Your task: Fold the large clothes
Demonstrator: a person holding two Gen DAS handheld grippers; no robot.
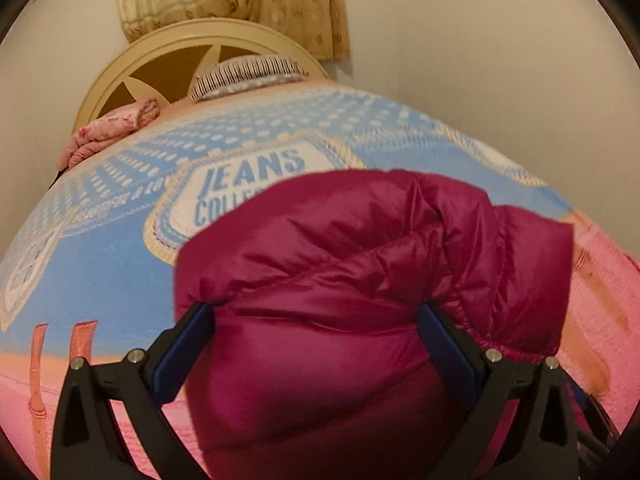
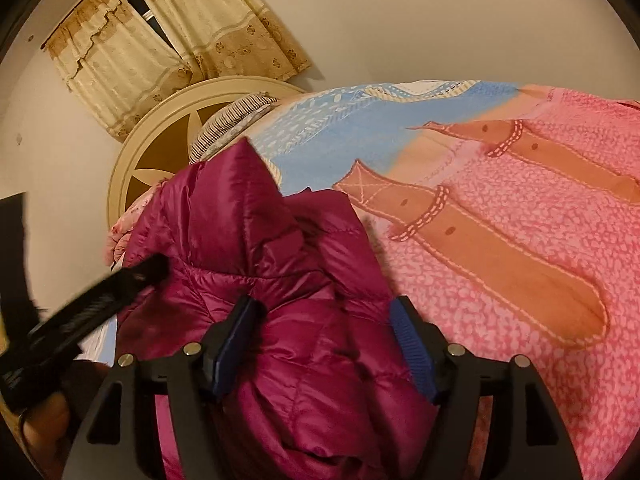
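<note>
A magenta quilted puffer jacket (image 1: pixel 360 264) lies bunched on the bed's blue and pink blanket (image 1: pixel 112 256). My left gripper (image 1: pixel 316 312) has its blue-padded jaws wide apart on either side of a thick fold of the jacket, which fills the gap between them. In the right wrist view the same jacket (image 2: pixel 256 248) is heaped at the left, and my right gripper (image 2: pixel 324 308) stands with jaws apart around another bulge of it. The left gripper's black finger (image 2: pixel 120 280) shows at the left edge of that view.
The bed has a round cream headboard (image 1: pixel 168 52), a striped pillow (image 1: pixel 244 74) and a folded pink floral cloth (image 1: pixel 108 132) at its head. Beige curtains (image 2: pixel 168 36) hang on the wall behind. The pink blanket (image 2: pixel 520 264) spreads to the right.
</note>
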